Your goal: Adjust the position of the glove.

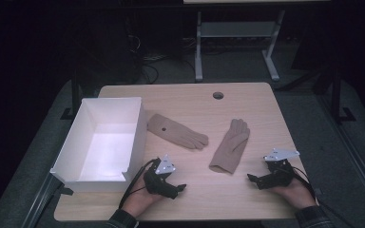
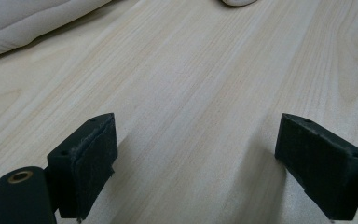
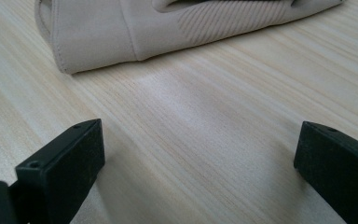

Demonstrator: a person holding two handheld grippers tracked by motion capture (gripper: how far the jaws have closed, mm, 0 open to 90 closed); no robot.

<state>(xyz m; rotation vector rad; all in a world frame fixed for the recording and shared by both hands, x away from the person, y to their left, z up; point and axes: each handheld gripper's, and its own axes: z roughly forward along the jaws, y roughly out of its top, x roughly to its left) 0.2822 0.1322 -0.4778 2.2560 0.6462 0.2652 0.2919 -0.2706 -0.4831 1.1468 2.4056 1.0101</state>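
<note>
- High view: two tan gloves lie on the pale wooden table (image 1: pixel 247 199). The left glove (image 1: pixel 177 131) lies flat just right of a white box (image 1: pixel 71 156), its fingers pointing toward the table's middle. The right glove (image 1: pixel 230 146) lies near the middle of the table, its cuff toward the person and its fingers pointing away.
- High view: the left tongs (image 1: pixel 179 188) rest low over the near edge, held in the person's left hand (image 1: pixel 145 194), just beside the near right corner of the white box. They point toward the right glove's cuff and touch neither glove.
- High view: the right tongs (image 1: pixel 253 179) sit in the right hand (image 1: pixel 292 190) near the table's right edge, pointing left toward the same cuff, near it but apart from it.
- High view: a small round hole (image 1: pixel 218 95) shows in the table near its far edge.
- Left gripper view: the left tongs (image 2: pixel 198 161) stand wide apart with bare wood between the pads. The edge of a glove (image 2: pixel 23 23) crosses the top left corner, well ahead of the tips.
- Right gripper view: the right tongs (image 3: pixel 200 163) are likewise spread, with bare table between them. The right glove (image 3: pixel 168 28) lies ahead, its open cuff at the left and a ribbed patch on its surface.
</note>
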